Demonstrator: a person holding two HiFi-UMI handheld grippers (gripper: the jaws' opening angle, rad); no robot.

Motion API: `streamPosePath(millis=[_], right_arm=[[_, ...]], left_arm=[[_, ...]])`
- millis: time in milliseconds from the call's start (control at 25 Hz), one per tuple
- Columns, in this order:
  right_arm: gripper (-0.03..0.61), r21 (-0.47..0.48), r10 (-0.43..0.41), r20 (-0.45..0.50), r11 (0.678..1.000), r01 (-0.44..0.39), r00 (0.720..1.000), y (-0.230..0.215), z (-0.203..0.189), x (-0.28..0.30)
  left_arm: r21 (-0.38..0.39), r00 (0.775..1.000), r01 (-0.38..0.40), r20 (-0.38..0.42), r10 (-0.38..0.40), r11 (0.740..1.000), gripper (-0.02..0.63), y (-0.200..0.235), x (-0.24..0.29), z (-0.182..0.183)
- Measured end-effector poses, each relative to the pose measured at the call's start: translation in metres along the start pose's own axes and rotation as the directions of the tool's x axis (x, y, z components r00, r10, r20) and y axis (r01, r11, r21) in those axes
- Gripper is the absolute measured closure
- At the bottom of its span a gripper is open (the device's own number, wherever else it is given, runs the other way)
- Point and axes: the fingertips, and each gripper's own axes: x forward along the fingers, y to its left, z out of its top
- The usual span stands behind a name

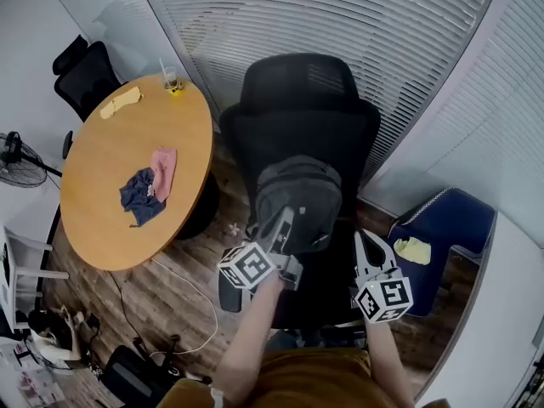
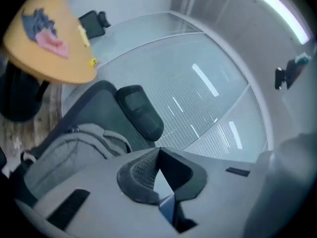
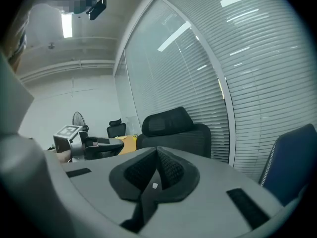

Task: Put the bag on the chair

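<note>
Left hand-held gripper (image 1: 283, 221) has its jaws pressed together with nothing between them. In the head view its tips lie over the near edge of the bag (image 1: 299, 192); whether they touch it cannot be told. Its own view shows the jaws' tips (image 2: 158, 151) meeting, with the bag (image 2: 74, 144) off to their left. The right hand-held gripper (image 1: 364, 241) is just beside the seat's right edge, apart from the bag. Its jaws are also closed on nothing (image 3: 157, 151).

The bag, a grey backpack, sits upright on the seat of the black office chair (image 1: 308, 100) and leans against the backrest.

To the chair's right is a blue armchair (image 1: 446, 223) with a yellow item (image 1: 414, 250) on its seat. To the left is a round wooden desk (image 1: 106, 164). It carries a dark blue cloth (image 1: 140, 195) touching a pink cloth (image 1: 164, 170). At its far edge are a yellow cloth (image 1: 121, 103) and a clear cup (image 1: 170, 77).

Beyond the desk is a second black chair (image 1: 85, 75), and a fan (image 1: 17, 161) stands at the left edge. White blinds (image 1: 340, 15) lie behind everything.
</note>
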Motion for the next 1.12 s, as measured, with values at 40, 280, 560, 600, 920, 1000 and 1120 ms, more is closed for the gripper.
streamPosePath(millis=[40, 280, 560, 600, 920, 1000, 1120], right_arm=[[0.566, -0.006, 0.003, 0.010, 1.000, -0.003, 1.000, 0.006, 0.002, -0.004], [0.566, -0.033, 0.037, 0.069, 0.999, -0.035, 0.997, 0.041, 0.013, -0.024], [0.566, -0.053, 0.049, 0.123, 0.998, -0.043, 0.991, 0.074, 0.023, -0.058], [0.566, -0.055, 0.049, 0.129, 0.998, -0.042, 0.990, 0.076, 0.024, -0.061], [0.566, -0.072, 0.045, 0.145, 0.997, -0.035, 0.988, 0.087, 0.027, -0.078], [0.566, -0.070, 0.044, 0.142, 0.997, -0.034, 0.989, 0.086, 0.026, -0.079], [0.566, -0.072, 0.042, 0.134, 0.997, -0.033, 0.990, 0.087, 0.026, -0.081]], left_arm=[[0.079, 1.000, -0.004, 0.004, 0.003, 0.997, 0.591, -0.008, -0.009, 0.005], [0.500, 0.997, -0.054, -0.021, 0.074, 0.864, 0.591, -0.044, -0.060, 0.019], [0.712, 0.995, 0.003, -0.075, 0.072, 0.703, 0.591, -0.083, -0.107, 0.002], [0.698, 0.995, 0.025, -0.086, 0.049, 0.716, 0.591, -0.088, -0.109, 0.000], [0.689, 0.995, 0.042, -0.096, 0.035, 0.723, 0.591, -0.098, -0.122, -0.007], [0.684, 0.995, 0.049, -0.100, 0.027, 0.728, 0.591, -0.101, -0.124, -0.007], [0.680, 0.995, 0.054, -0.100, 0.020, 0.731, 0.591, -0.103, -0.125, -0.007]])
